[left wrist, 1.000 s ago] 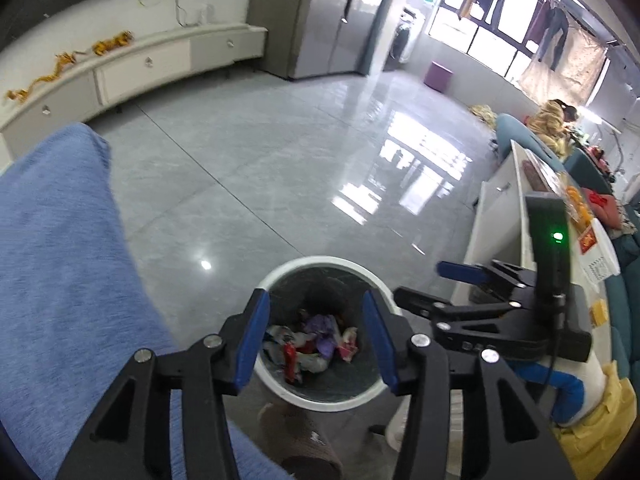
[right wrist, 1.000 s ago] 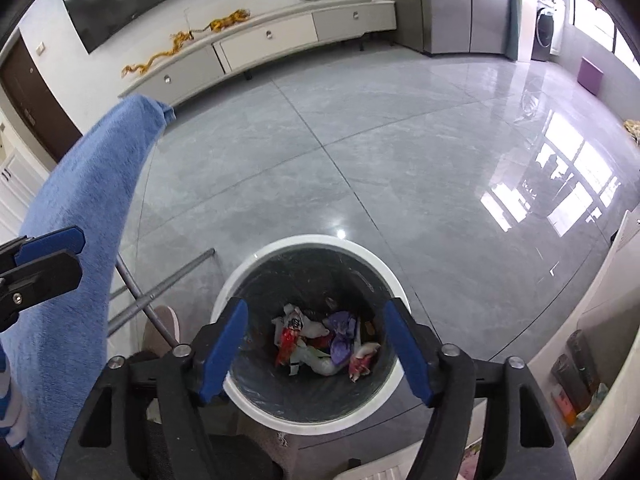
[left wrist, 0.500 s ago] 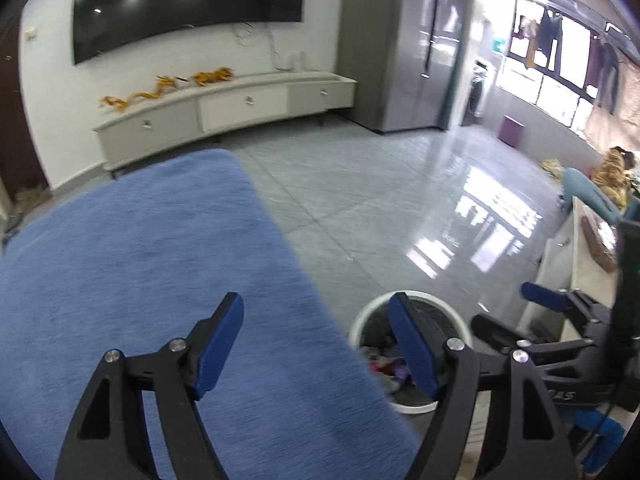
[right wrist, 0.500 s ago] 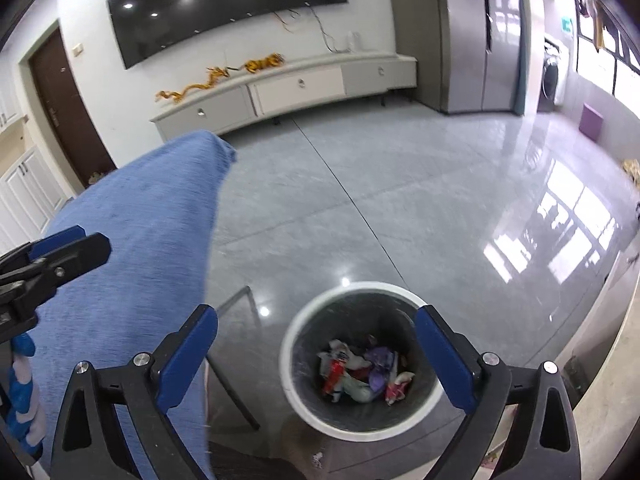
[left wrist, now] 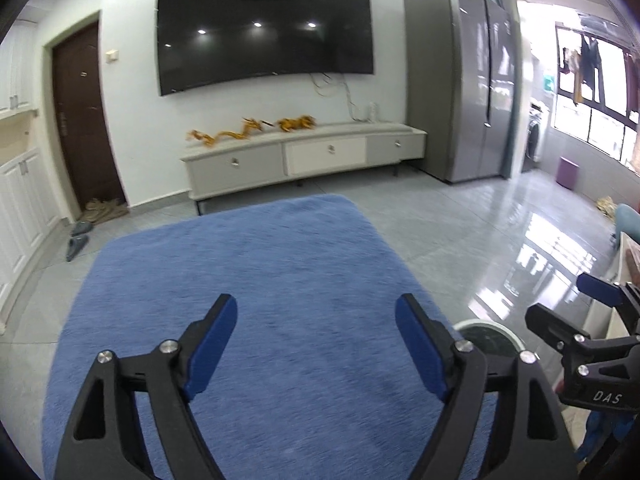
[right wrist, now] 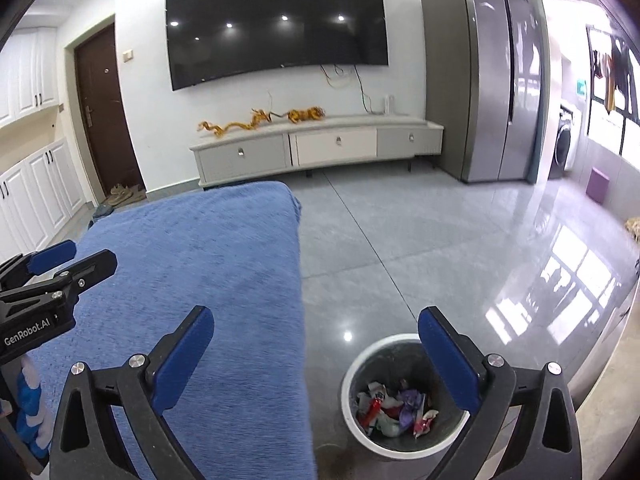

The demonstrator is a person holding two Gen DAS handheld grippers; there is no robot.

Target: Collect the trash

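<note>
Here, both grippers' fingers (left wrist: 212,344) just spread, empty, over blue cloth (left wrist: 256,280); bin (right wrist: 360,364) on grey tiles (right wrist: 440,240).

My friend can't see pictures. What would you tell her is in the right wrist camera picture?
An open, empty right gripper with blue pads points over a round trash bin on the grey floor, with crumpled wrappers inside. A blue cloth-covered surface lies to its left, with the left gripper over its edge. Behind are a big dark TV and a low white cabinet.

Blue cloth (right wrist: 224,280), white-rimmed grey bin (right wrist: 362,434), red, purple, white wrappers (right wrist: 394,410)
</note>
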